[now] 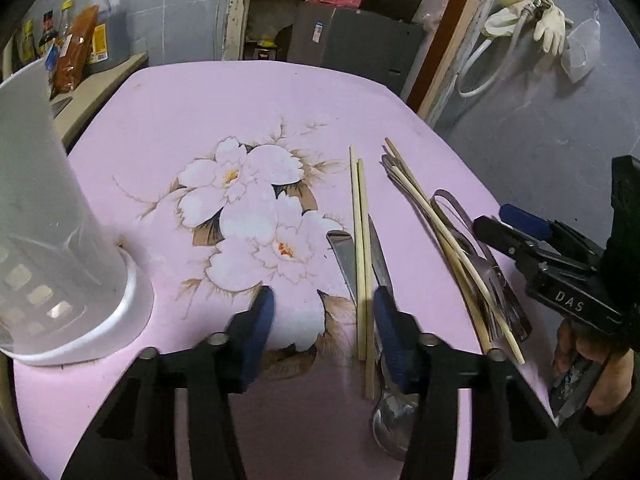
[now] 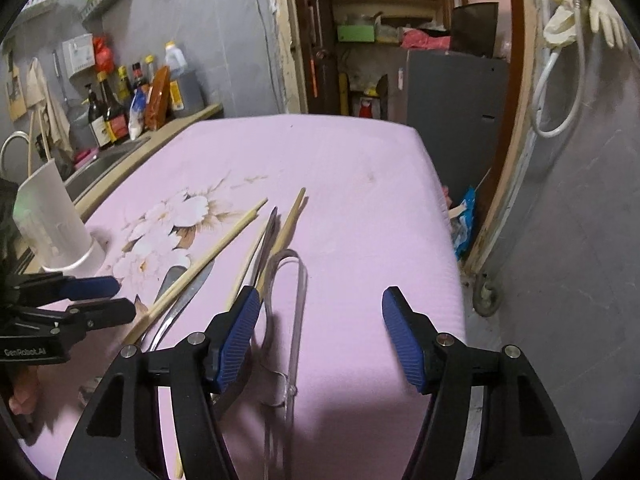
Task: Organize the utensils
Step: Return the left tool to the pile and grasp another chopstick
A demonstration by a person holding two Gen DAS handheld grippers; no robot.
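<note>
Blue-padded fingers of my left gripper [image 1: 322, 322] stand partly spread over the pink flowered table [image 1: 200, 120], pinching nothing; the right-hand pad sits just beside a pair of wooden chopsticks [image 1: 362, 260], above a spoon [image 1: 390, 416] and near a knife [image 1: 378, 256]. My right gripper [image 2: 320, 336] is parted wider and also grips nothing, its left pad over a heap of chopsticks and forks [image 2: 268, 248], with bent metal tongs [image 2: 298, 304] lying between the fingers. A white utensil holder [image 1: 60, 240] stands at the table's left edge.
</note>
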